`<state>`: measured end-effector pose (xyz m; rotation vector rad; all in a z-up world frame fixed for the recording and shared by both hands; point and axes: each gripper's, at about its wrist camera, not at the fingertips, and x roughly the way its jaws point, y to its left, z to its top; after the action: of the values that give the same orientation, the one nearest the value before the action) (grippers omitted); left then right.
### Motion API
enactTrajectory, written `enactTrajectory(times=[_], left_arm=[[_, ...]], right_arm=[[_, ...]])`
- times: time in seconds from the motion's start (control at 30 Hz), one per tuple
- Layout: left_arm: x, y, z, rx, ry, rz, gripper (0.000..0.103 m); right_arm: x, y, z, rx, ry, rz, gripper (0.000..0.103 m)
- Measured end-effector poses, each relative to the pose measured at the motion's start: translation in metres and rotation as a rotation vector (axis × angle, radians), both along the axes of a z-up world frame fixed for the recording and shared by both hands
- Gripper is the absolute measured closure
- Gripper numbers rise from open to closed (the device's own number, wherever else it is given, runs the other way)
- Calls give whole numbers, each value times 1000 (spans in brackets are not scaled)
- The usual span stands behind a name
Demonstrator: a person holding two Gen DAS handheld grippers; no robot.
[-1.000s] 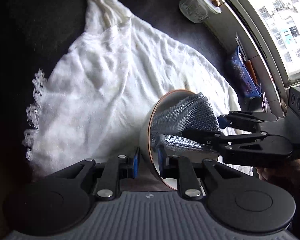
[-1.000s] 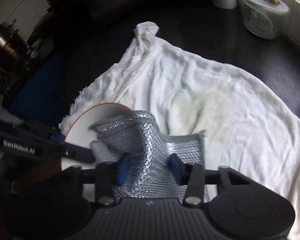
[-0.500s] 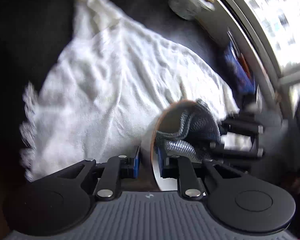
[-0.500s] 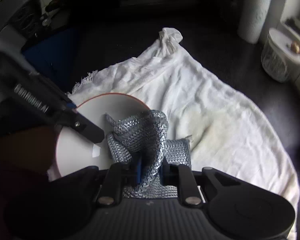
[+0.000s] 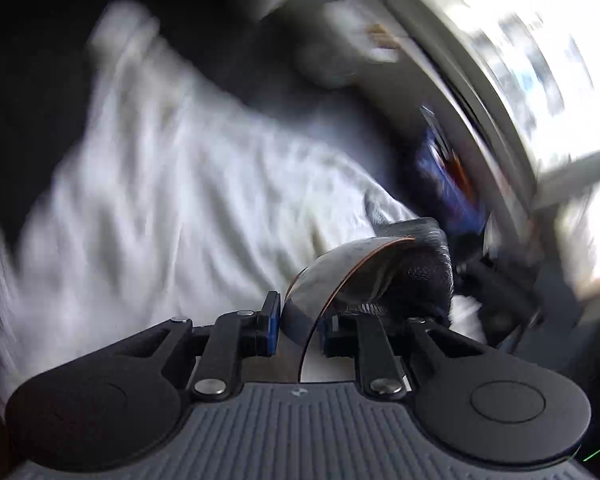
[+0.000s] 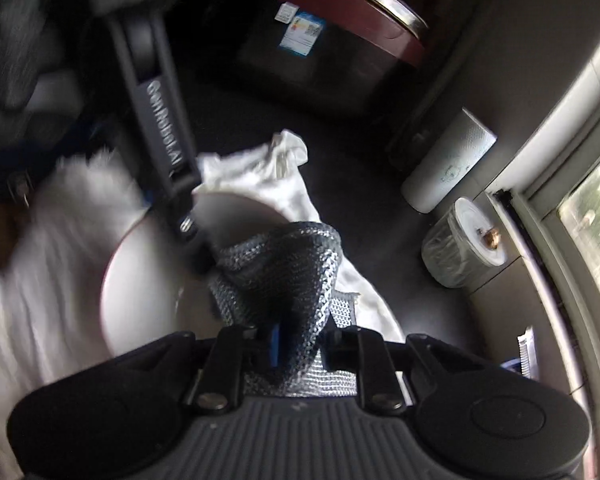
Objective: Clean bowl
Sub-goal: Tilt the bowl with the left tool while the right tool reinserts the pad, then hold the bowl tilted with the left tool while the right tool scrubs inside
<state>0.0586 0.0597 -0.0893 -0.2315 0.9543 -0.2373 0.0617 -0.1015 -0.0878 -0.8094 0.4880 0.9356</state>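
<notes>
Both tools grip: left (image 5: 298,330) the tilted bowl (image 5: 340,268), right (image 6: 300,342) the scrubber (image 6: 296,276) (pitched downward).

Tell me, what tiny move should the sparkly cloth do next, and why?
Probably rub the silver mesh cloth around inside the bowl. The left gripper pinches the bowl's rim, holding it tilted above the white towel, and the right gripper clamps the cloth, whose bunched end already sits in the bowl.
</notes>
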Motion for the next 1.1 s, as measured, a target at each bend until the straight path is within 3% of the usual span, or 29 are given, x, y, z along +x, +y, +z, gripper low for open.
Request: enactTrajectory(times=[0.03,0.1,0.17,0.27,0.33,0.53,0.63,0.73,0.8,0.9,0.97,1.03,1.1], left_arm=[[-5,-10,3,84,-49,-60,86],[-32,-47,6,385,-208,-260,86],[-47,-66,5,545,-299,-368,86],[-48,-72,6,618,-301,-379,87],[-44,-71,9,592,-273,-352,90],[-30,-32,9,225,-73,-5,90],[-31,-6,1,39,1,174,90],[-34,5,-7,-51,27,239,88],[-38,24,-19,-207,72,343,87],[-44,46,-38,-399,146,464,87],[-52,62,-59,-595,229,569,87],[-55,67,-74,-711,276,622,87],[-53,64,-80,-747,299,615,87]], right_arm=[[-6,0,-2,-11,0,10,85],[-15,-1,-5,-27,7,26,83],[-8,-3,-2,8,90,-27,83],[6,-1,2,41,197,-116,83],[14,0,5,69,258,-168,84],[18,-3,0,177,374,-318,87],[18,-8,-9,269,479,-406,86],[21,-17,-17,341,590,-452,86],[23,-20,-20,378,641,-471,86],[24,-20,-22,412,671,-480,86],[21,-19,-20,426,677,-482,86],[17,-17,-14,401,629,-464,85],[15,-13,-8,369,574,-445,85]])
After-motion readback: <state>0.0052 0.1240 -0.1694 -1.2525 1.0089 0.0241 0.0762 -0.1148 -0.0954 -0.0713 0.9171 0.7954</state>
